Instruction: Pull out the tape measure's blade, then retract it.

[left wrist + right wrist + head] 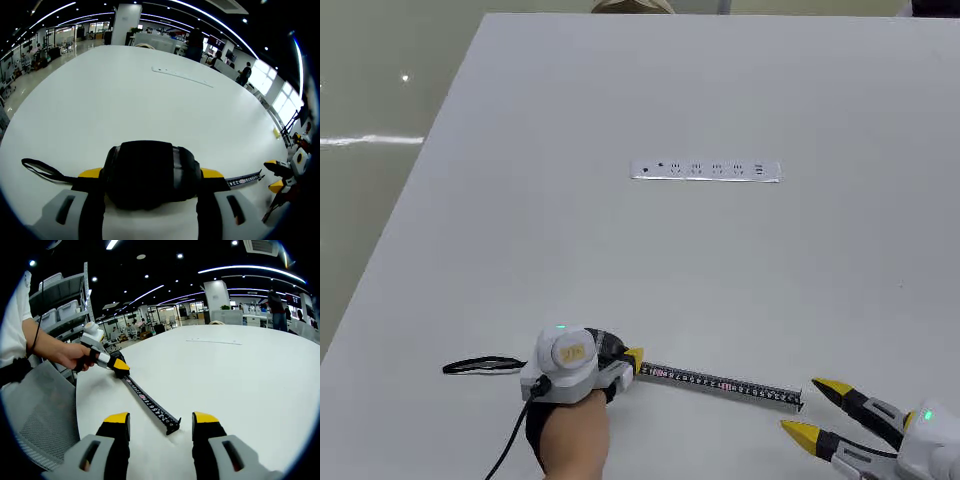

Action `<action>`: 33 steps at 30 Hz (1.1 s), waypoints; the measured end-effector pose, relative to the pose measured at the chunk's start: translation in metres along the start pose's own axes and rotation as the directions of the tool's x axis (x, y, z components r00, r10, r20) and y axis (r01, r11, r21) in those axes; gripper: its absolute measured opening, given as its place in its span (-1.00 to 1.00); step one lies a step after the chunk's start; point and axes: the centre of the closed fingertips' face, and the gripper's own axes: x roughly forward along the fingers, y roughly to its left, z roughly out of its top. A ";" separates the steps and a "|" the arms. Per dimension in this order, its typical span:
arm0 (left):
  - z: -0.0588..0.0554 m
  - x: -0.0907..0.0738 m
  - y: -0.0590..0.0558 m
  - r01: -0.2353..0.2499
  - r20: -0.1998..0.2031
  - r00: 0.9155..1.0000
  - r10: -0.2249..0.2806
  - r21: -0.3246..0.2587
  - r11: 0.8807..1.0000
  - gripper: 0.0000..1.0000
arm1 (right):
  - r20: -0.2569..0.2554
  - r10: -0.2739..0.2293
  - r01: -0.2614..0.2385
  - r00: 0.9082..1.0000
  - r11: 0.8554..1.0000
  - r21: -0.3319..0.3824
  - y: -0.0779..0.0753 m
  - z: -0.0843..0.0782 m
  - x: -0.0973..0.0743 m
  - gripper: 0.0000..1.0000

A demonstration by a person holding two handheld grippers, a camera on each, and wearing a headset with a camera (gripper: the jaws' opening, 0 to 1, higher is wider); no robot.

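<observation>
White counter (720, 100), pale and bare-topped, in an open hall with ceiling light strips. At far left, a black strap (480, 366) lying flat on the counter, leading to the tape's case. Next, left tongs (151, 176) clamped on the tape (150, 157), black case squeezed between the yellow tips, with a hand (575, 430) on the handle below. From the case, blade (720, 384) drawn out, running rightward flat along the counter, markings up. At its far end, hook (172, 425) resting on the counter just ahead of the right tongs (801, 405). Those tongs spread wide, gripping nothing, tips either side of the hook's line without touching it. Well beyond, toward the counter's far side, a white power strip (706, 171).
</observation>
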 end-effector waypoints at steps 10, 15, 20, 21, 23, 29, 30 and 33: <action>0.000 0.000 0.000 0.000 0.004 1.000 0.000 0.002 1.000 0.46 | -0.020 0.038 -0.038 0.999 0.999 0.004 -0.002 -0.012 0.004 -0.11; 0.000 0.000 0.000 0.000 0.003 1.000 0.000 0.002 1.000 0.46 | -0.018 0.057 -0.057 0.998 0.998 0.008 -0.003 -0.016 0.006 -0.15; 0.000 0.000 0.000 0.001 0.000 1.000 -0.001 0.002 1.000 0.46 | -0.019 0.066 -0.066 0.998 0.998 0.004 -0.004 -0.017 0.009 -0.19; 0.000 0.000 0.000 0.001 -0.001 1.000 -0.001 0.002 1.000 0.46 | -0.014 0.067 -0.067 0.998 0.998 0.003 -0.005 -0.016 0.010 -0.20; 0.000 0.000 0.000 0.001 -0.001 1.000 -0.001 0.003 1.000 0.46 | -0.011 0.071 -0.071 0.997 0.997 0.008 -0.005 -0.016 0.012 -0.20; 0.000 0.000 0.000 -0.002 0.000 1.000 0.002 0.008 1.000 0.46 | -0.022 0.086 -0.086 0.996 0.996 -0.012 -0.007 -0.019 0.014 -0.28; 0.000 0.000 0.000 -0.002 -0.001 1.000 0.002 0.009 1.000 0.46 | -0.022 0.086 -0.087 0.996 0.996 -0.011 -0.008 -0.019 0.015 -0.28; -0.001 0.001 0.000 -0.002 -0.003 1.000 0.002 0.010 1.000 0.46 | -0.024 0.091 -0.091 0.996 0.996 -0.009 -0.011 -0.020 0.015 -0.32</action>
